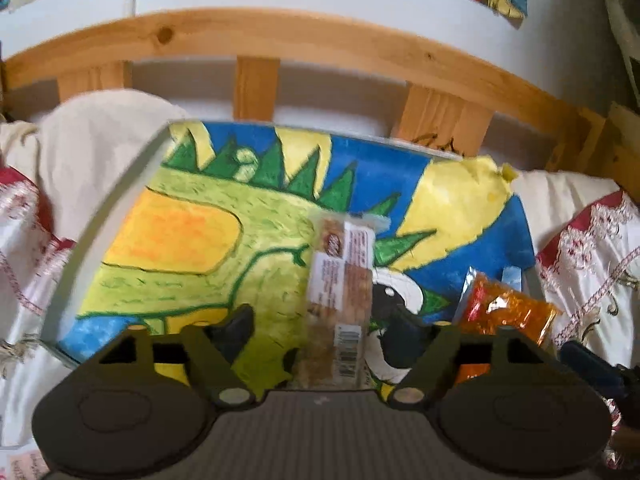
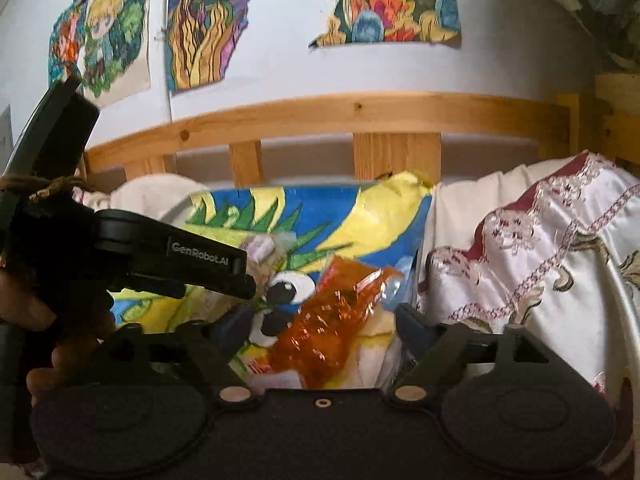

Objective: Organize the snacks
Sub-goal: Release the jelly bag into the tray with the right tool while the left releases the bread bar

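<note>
Presently, on the bed: one painted board [image 1: 224,216] with a dinosaur picture, serving as the surface for the snacks.

Item 1: snack bar [image 1: 340,292], clear wrapper, lying lengthwise on the board between the jaws of the left gripper [image 1: 320,326]. Jaws spread wide, nothing gripped.

Item 2: orange packet [image 2: 332,320], crinkled, at the board's right edge, between the jaws of the right gripper [image 2: 322,322]. Jaws released, wide of the packet on both sides.

Step judged in hand: approach before pick-up, both items ungrasped. Next move calls for closing on each wrapper without crushing it.

Room: open board to the left; rumpled bedspread [image 2: 540,264] crowds the right edge; wooden headboard [image 1: 256,36] behind.
</note>
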Action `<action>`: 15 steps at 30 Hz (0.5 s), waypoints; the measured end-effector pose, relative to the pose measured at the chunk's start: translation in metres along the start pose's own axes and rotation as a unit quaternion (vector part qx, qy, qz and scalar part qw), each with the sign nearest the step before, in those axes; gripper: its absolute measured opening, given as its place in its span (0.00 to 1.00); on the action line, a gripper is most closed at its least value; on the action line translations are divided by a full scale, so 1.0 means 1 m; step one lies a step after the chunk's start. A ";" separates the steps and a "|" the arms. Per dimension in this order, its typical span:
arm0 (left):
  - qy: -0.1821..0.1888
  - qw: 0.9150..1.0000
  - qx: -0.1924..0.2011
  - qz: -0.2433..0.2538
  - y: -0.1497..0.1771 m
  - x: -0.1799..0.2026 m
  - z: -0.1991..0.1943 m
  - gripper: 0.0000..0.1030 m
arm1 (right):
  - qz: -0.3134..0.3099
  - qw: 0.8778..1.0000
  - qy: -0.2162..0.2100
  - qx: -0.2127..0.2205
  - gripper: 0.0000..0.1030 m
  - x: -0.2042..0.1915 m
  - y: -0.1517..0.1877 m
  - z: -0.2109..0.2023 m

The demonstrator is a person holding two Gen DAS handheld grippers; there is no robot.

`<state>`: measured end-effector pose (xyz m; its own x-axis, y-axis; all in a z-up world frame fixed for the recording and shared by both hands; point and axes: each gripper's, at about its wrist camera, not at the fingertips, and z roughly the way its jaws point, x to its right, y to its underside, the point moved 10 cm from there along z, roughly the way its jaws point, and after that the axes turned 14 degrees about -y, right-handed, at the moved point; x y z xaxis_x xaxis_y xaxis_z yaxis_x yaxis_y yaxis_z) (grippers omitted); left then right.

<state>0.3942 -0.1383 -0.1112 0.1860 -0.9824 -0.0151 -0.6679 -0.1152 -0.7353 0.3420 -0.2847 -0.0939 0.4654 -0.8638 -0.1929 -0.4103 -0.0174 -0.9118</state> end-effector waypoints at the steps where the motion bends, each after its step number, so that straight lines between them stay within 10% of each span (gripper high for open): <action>1: -0.003 1.000 0.006 -0.002 -0.002 -0.003 -0.004 0.84 | -0.001 1.000 -0.002 0.009 0.87 -0.002 -0.003 -0.003; 15: -0.063 0.993 0.063 -0.073 -0.011 -0.071 -0.061 0.99 | -0.018 0.998 -0.004 0.058 0.99 -0.018 -0.016 -0.038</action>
<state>0.3441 -0.0762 -0.0611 0.3687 -0.9294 0.0182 -0.5334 -0.2275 -0.8147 0.3103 -0.2879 -0.0623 0.4849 -0.8595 -0.1615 -0.3002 0.0099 -0.9538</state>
